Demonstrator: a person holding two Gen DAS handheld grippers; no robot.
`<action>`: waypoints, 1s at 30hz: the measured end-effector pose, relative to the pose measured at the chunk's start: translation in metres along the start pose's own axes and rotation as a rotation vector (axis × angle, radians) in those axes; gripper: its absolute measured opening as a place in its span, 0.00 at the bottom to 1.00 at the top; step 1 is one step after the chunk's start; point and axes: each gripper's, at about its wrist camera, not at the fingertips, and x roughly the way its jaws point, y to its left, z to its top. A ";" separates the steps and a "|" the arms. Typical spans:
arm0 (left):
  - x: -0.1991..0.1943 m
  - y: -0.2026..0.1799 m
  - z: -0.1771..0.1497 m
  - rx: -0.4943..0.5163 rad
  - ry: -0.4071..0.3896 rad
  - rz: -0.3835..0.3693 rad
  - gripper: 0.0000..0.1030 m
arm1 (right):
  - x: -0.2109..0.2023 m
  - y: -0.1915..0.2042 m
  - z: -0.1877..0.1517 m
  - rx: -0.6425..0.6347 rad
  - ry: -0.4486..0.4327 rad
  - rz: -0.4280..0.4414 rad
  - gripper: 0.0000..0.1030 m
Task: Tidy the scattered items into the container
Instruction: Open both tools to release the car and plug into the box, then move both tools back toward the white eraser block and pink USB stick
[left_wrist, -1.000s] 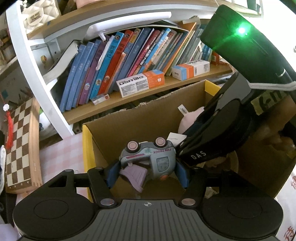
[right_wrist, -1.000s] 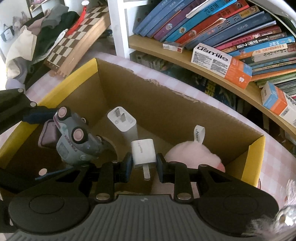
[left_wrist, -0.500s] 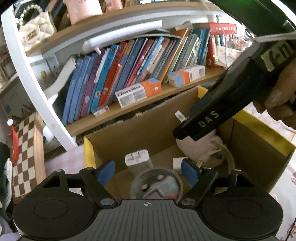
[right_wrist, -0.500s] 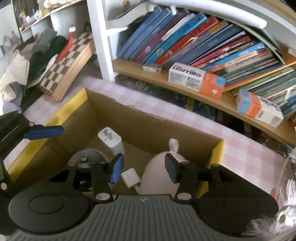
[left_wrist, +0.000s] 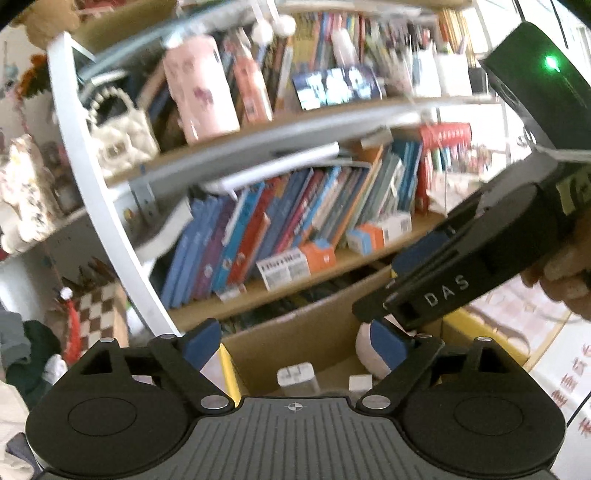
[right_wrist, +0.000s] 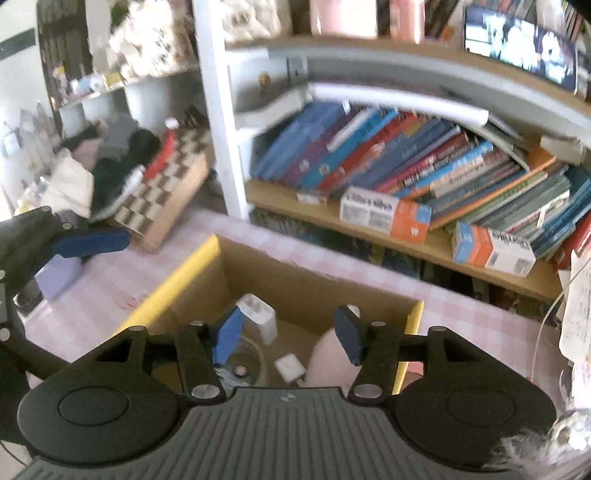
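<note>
Left claw (left_wrist: 293, 343) is gaping wide, gripping nothing, hanging above the cardboard box (left_wrist: 295, 332). Right claw (right_wrist: 288, 336) is also spread wide and bare, hovering over the same box. Below and between its fingers, 2 white chargers (right_wrist: 258, 315) and a pink plush (right_wrist: 327, 356) are lying inside. Bookshelf (right_wrist: 369, 240) is standing beyond the pink-checked tabletop (right_wrist: 110, 280).

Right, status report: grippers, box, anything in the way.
Left gripper open, empty. Right gripper open, empty. Cardboard box holds two white chargers, pink plush, toy car under the right gripper. Nothing blocking.
</note>
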 end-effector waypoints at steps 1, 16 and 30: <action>-0.006 0.000 0.001 -0.002 -0.011 0.002 0.89 | -0.006 0.003 0.000 0.000 -0.011 0.003 0.56; -0.069 0.000 -0.014 -0.010 -0.049 0.006 0.91 | -0.074 0.042 -0.019 0.001 -0.113 0.002 0.59; -0.109 0.004 -0.049 -0.047 -0.020 0.005 0.91 | -0.102 0.062 -0.065 0.042 -0.094 -0.050 0.62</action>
